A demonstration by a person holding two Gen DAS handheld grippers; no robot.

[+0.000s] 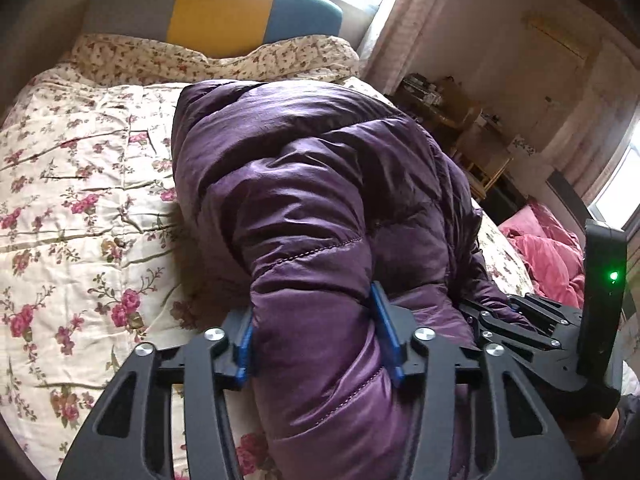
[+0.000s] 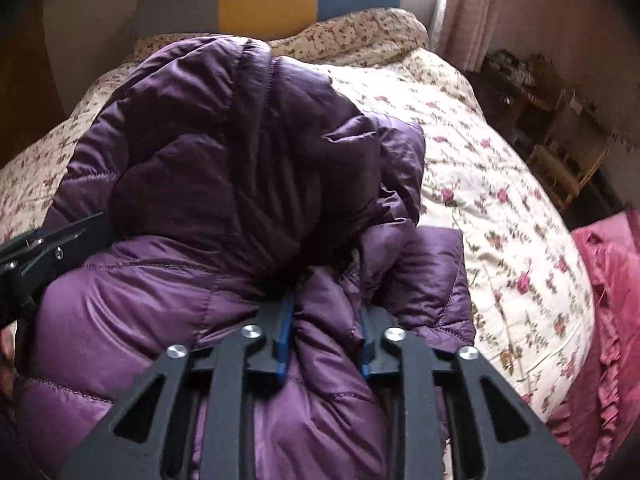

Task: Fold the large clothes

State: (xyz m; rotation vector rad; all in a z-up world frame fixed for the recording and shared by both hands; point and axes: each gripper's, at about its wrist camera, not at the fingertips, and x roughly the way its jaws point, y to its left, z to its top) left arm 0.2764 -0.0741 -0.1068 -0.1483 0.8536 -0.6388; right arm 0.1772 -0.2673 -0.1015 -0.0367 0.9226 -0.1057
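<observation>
A bed (image 1: 72, 184) fills most of both wrist views, spread with a cream quilt printed with pink roses. At its far edge a second, smaller-flowered quilt (image 1: 224, 60) lies rolled against a headboard (image 1: 216, 8) panelled in grey, yellow and teal. Behind the headboard is a bright window, and a pale pink curtain (image 1: 404, 28) hangs by the bed's far right corner. Past the right edge stand cluttered wooden shelves (image 1: 460, 112) against a wall, and a crumpled pink ruffled cloth (image 2: 604, 280) lies by the near right edge.

A purple down jacket (image 1: 304, 168), puffy and quilted, is bunched in a heap running from the near edge up the middle of the bed toward the headboard.

The left gripper (image 1: 316, 332) has its blue pads (image 1: 245, 344) pressed into a thick roll of the jacket at the near edge, clamped on it. The right gripper (image 2: 326, 334), just beside it, pinches a narrower fold of the same jacket between its pads.
</observation>
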